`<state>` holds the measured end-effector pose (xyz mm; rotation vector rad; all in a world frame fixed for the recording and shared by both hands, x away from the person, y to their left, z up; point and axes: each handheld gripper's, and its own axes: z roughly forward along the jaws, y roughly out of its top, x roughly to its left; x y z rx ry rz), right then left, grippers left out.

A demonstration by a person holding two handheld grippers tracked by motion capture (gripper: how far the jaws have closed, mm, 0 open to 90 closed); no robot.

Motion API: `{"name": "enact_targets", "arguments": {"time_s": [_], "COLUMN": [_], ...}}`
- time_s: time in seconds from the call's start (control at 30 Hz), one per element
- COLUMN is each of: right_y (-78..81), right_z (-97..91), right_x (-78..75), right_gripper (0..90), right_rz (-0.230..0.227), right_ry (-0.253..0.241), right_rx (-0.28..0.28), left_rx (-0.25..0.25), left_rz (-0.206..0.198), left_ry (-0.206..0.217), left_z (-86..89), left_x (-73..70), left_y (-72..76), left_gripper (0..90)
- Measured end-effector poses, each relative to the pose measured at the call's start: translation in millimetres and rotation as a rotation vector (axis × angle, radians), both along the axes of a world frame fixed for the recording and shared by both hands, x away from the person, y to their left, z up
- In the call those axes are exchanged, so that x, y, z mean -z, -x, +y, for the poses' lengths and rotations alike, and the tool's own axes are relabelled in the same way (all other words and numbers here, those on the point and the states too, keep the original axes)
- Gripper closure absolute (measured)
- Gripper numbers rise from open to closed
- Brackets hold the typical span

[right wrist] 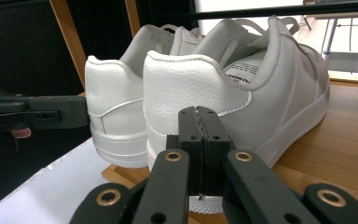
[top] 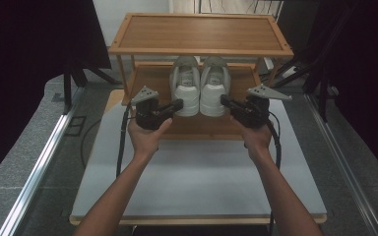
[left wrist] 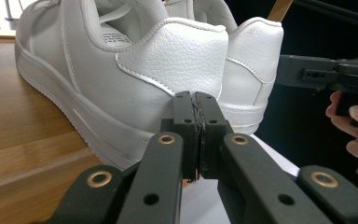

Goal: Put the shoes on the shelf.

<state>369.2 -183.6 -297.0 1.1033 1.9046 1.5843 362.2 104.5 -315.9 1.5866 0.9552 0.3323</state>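
2 white leather shoes with bumpy, pebbled heel patches stood side by side on the lower shelf of a brown wooden rack (top: pixel 201 33), near its front edge, heels toward the person. The left white shoe (top: pixel 186 87) and the right white shoe (top: pixel 213 88) were just beside each other, maybe touching. Their soles looked thick and smooth, with a thin stitched line.

The black left gripper (top: pixel 176 105) pointed at the heel of the left shoe, its tip right at the outer heel side. Its 2 flat black jaws were pressed together with nothing between them. The black right gripper (top: pixel 225 101) pointed at the heel of the right shoe, and its jaws were pressed together too, pinching nothing. I could not tell if either tip really touched the leather.

The rack stood at the far edge of a pale grey tabletop (top: pixel 202 182). The rack's flat top shelf hid the toes of both shoes from above. The laces were hard to make out.
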Motion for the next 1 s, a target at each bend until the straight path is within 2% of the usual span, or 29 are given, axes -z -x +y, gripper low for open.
{"name": "enact_targets", "arguments": {"time_s": [0.23, 0.33, 0.43, 0.5, 0.63, 0.8, 0.93, 1.0], "right_y": [0.0, 0.3, 1.0, 4.6, 13.6, 23.7, 35.0, 41.7], "right_z": [-2.4, -3.0, -4.9, -4.8, -5.3, -10.3, -19.3, -26.3], "right_x": [2.7, 3.5, 5.1, 6.7, 10.9, 17.1, 27.1, 34.5], "right_gripper": [82.8, 77.3, 71.3, 67.7, 62.1, 59.6, 57.8, 57.6], "right_rz": [-0.007, -0.007, -0.011, -0.022, -0.044, -0.065, -0.071, -0.075], "right_ry": [-0.015, -0.018, -0.03, -0.039, -0.044, -0.07, -0.093, -0.1], "right_rx": [0.005, 0.019, 0.01, -0.001, -0.024, -0.023, -0.017, -0.014], "left_rx": [0.003, 0.007, 0.022, 0.02, 0.03, 0.025, 0.024, 0.032], "left_rz": [-0.008, -0.008, -0.018, -0.031, -0.037, -0.027, -0.033, -0.033], "left_ry": [-0.002, 0.0, 0.001, -0.008, 0.011, 0.058, 0.072, 0.066], "left_z": [-0.1, 0.4, -0.3, -1.1, 0.8, 3.4, 6.9, 8.8], "left_x": [0.7, 0.9, -0.1, -1.3, -2.5, 4.0, 10.8, 15.6], "left_y": [0.2, 0.5, 3.2, 6.0, 10.9, 20.3, 31.8, 38.6], "left_gripper": [87.2, 86.2, 77.4, 71.3, 62.1, 58.0, 55.7, 54.6]}}
